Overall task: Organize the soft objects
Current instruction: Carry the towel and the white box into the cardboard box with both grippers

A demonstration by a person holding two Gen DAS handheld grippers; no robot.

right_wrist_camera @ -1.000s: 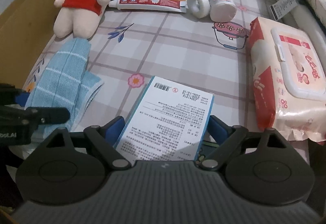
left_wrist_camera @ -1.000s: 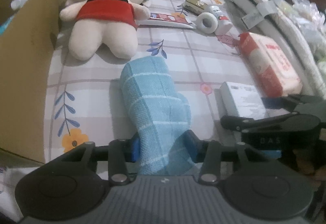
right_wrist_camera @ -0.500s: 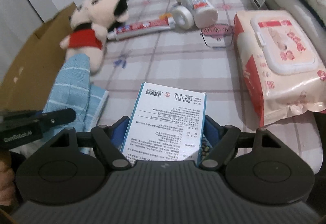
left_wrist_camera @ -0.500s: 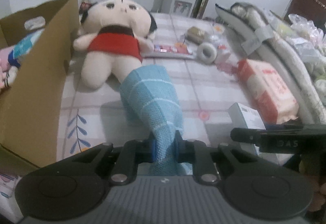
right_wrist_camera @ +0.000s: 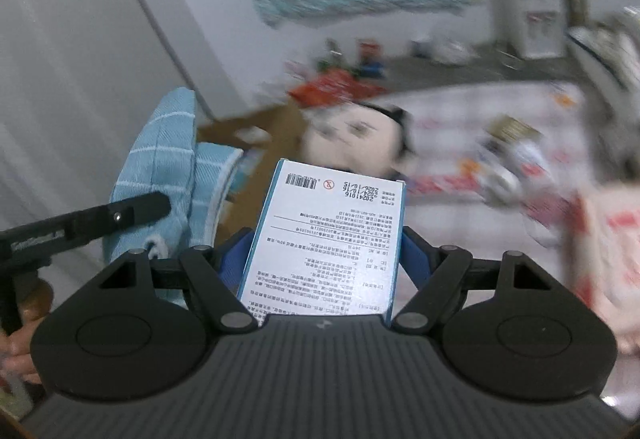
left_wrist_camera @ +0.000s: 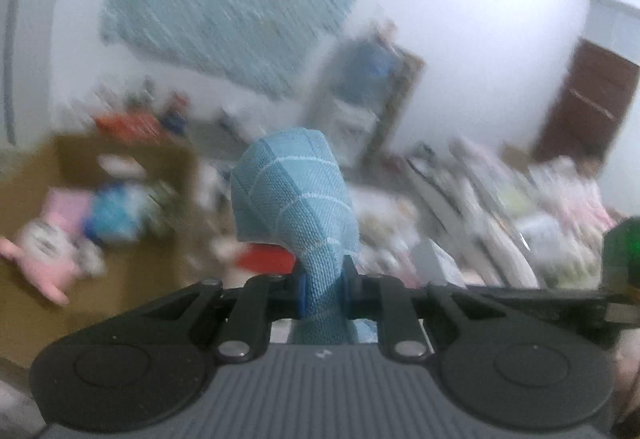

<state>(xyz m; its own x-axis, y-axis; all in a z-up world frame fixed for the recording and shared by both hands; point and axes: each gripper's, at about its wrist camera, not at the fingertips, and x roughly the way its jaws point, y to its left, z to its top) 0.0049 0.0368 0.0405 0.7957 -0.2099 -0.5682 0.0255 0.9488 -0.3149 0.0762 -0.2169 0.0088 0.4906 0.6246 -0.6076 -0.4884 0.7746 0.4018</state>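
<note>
A light blue woven towel, ribbed and crossed by thin white lines, is pinched in a soft bunched column at the centre of the left wrist view by the left gripper, whose jaws are nearly closed on it. A flat, stiff white box with printed text and blue edges is clamped between the blue pads of the right gripper, lower centre. A second earlier both lay on the checked bedspread; now they are lifted, with a blurred cardboard box at left and a plush doll behind
</note>
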